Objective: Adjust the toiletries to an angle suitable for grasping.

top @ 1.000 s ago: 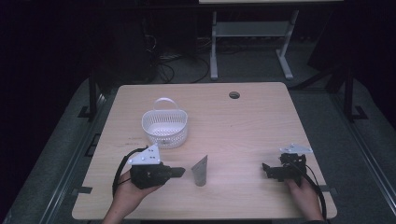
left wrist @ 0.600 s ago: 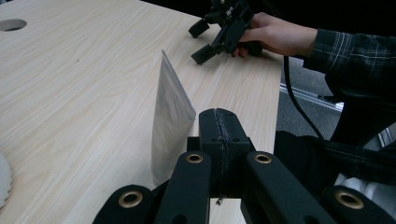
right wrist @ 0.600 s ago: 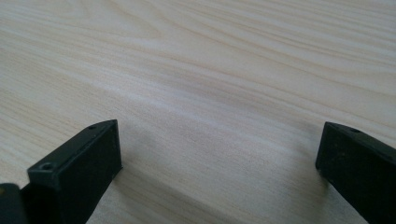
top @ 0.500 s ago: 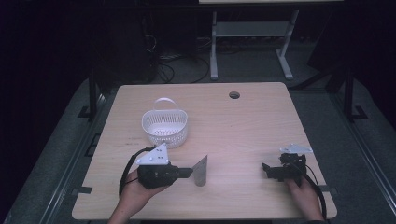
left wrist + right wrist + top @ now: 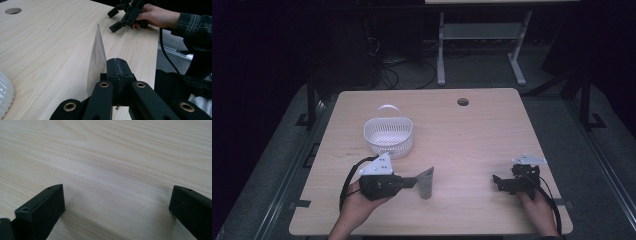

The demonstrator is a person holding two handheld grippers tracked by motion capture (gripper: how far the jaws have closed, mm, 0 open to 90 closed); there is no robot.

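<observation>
A thin grey sheet [image 5: 426, 182] stands on edge on the wooden table [image 5: 472, 135], near the front and left of centre. My left gripper [image 5: 412, 182] lies flat on the table with its tip against the sheet. In the left gripper view the jaws are pressed together, and the sheet [image 5: 97, 55] rises just left of them, touching the left jaw. I see nothing in the seam between the jaws. At the front right, my right gripper [image 5: 498, 183] rests on the table, held by a hand, with its jaws wide apart over bare wood [image 5: 117, 195].
A white perforated basket [image 5: 388, 136] with a hoop handle stands behind the left gripper. A round cable hole [image 5: 463, 102] sits near the table's far edge. The right gripper [image 5: 116, 18] and its hand lie beyond the sheet in the left gripper view. The floor around is dark.
My left gripper has slid right along the table until its tip met the grey sheet. The sheet, the basket and the right gripper have stayed where they were.
</observation>
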